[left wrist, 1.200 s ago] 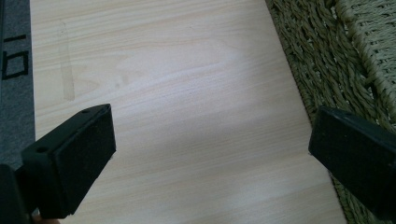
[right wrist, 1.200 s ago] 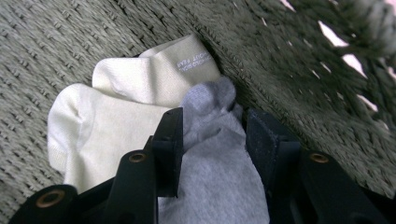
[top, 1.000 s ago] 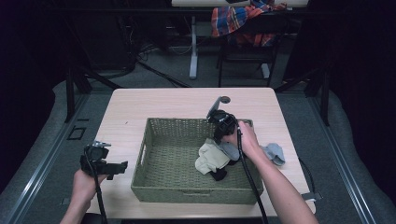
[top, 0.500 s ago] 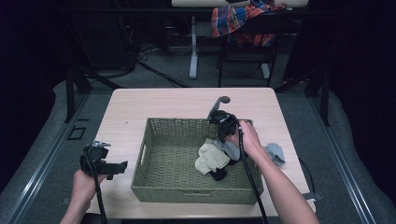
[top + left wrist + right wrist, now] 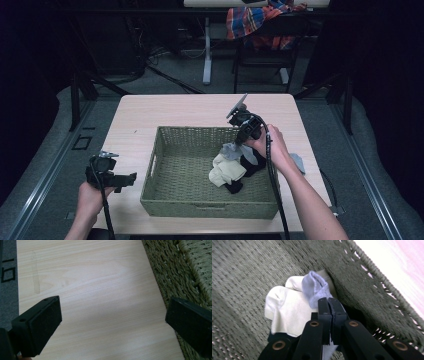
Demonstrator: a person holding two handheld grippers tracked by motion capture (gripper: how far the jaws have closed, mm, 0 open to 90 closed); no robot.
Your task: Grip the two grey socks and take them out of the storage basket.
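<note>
A woven green basket (image 5: 155, 160) sits in the middle of the table. Inside it, at the right, lie a cream sock (image 5: 226, 172) and a black sock (image 5: 234, 187). My right gripper (image 5: 234, 148) points down into the basket, shut on a grey-blue sock (image 5: 229, 151) that hangs from its tips just above the pile. In the right gripper view the jaws (image 5: 329, 302) pinch the grey-blue sock (image 5: 315, 288) over the cream sock (image 5: 287, 305), close to the basket wall (image 5: 362, 290). My left gripper (image 5: 131, 177) is held open over bare table left of the basket, with nothing between its jaws (image 5: 112, 322).
Another grey sock (image 5: 298, 162) lies on the table right of the basket, partly behind the right hand. The basket's outer wall (image 5: 175, 270) is close to the left gripper's right jaw. A plaid cloth (image 5: 260, 20) hangs on furniture beyond the table.
The right hand has risen, lifting the grey-blue sock off the pile of socks in the basket. The left hand has stayed where it was.
</note>
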